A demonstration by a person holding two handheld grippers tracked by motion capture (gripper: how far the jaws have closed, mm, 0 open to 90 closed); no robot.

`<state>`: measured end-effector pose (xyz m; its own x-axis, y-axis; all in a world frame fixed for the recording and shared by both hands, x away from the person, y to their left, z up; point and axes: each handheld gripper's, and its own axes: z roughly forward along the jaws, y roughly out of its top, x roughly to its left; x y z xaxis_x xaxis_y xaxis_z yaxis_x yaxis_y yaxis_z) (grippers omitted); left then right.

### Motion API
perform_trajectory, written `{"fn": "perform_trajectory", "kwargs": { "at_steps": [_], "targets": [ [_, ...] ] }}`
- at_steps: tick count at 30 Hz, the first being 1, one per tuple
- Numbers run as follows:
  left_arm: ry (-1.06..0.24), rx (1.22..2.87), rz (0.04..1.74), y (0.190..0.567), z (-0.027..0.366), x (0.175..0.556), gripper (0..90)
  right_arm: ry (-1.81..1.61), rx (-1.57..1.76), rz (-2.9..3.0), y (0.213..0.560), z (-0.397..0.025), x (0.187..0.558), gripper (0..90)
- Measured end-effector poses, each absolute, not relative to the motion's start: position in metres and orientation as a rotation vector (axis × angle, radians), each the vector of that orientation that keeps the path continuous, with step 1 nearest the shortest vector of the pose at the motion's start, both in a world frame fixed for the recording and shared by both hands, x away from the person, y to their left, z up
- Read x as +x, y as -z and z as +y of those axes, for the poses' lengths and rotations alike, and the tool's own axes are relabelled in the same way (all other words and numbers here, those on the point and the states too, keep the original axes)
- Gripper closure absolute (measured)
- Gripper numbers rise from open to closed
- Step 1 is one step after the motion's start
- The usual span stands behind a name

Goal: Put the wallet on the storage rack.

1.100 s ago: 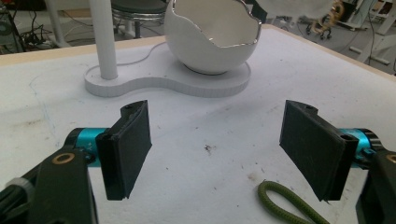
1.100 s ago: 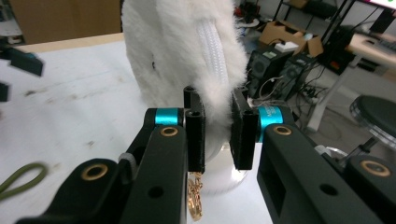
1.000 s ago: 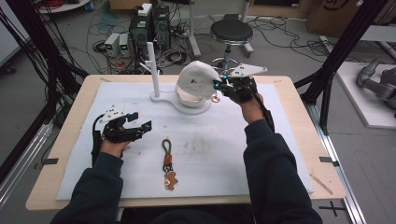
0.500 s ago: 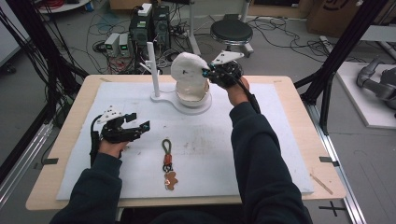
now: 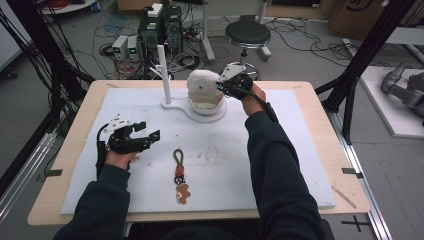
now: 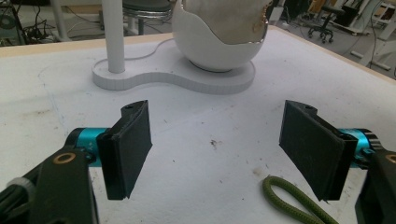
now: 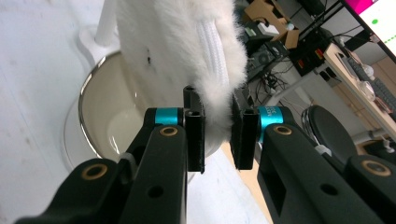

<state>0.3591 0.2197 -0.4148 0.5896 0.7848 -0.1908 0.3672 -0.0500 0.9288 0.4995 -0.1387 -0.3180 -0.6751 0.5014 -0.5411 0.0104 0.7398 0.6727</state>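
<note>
1. High view: over the last second the right gripper has drawn the fluffy white fabric pouch from leaning at the right of the glossy white egg-shaped bowl to standing upright above it. I judge the pouch is being lifted out of the bowl, or lowered into it; which one I cannot tell. The left gripper has stayed where it was on the white table mat, near the olive-green cord keychain with a brown charm. The thin white upright post stands just left of the bowl, so free room lies to the right and toward the person.

2. Left gripper view: the left gripper is spread wide and empty, above bare mat. The cord's green loop lies beside one jaw; the bowl and post share one flat white base farther ahead.

3. Right gripper view: the right gripper is pinching the pouch's furry lower edge, beside its white zipper, above the bowl's cream hollow. The table edge is close on this side.
</note>
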Motion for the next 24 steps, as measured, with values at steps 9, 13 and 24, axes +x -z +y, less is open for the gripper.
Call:
{"fn": "perform_trajectory", "kwargs": {
  "at_steps": [9, 13, 24],
  "targets": [
    [-0.445, 1.657, 0.977, 0.415, 0.220, 0.358, 25.1, -0.691, 0.326, 2.228, 0.340, -0.122, 0.502, 79.4],
    [-0.442, 1.654, 0.979, 0.416, 0.220, 0.358, 25.1, -0.645, 0.341, 2.256, 0.349, -0.116, 0.505, 77.6],
    [-0.433, 1.650, 0.980, 0.416, 0.220, 0.357, 25.0, -1.054, 0.659, 2.115, 0.329, -0.171, 0.482, 49.4]
  ]
}}
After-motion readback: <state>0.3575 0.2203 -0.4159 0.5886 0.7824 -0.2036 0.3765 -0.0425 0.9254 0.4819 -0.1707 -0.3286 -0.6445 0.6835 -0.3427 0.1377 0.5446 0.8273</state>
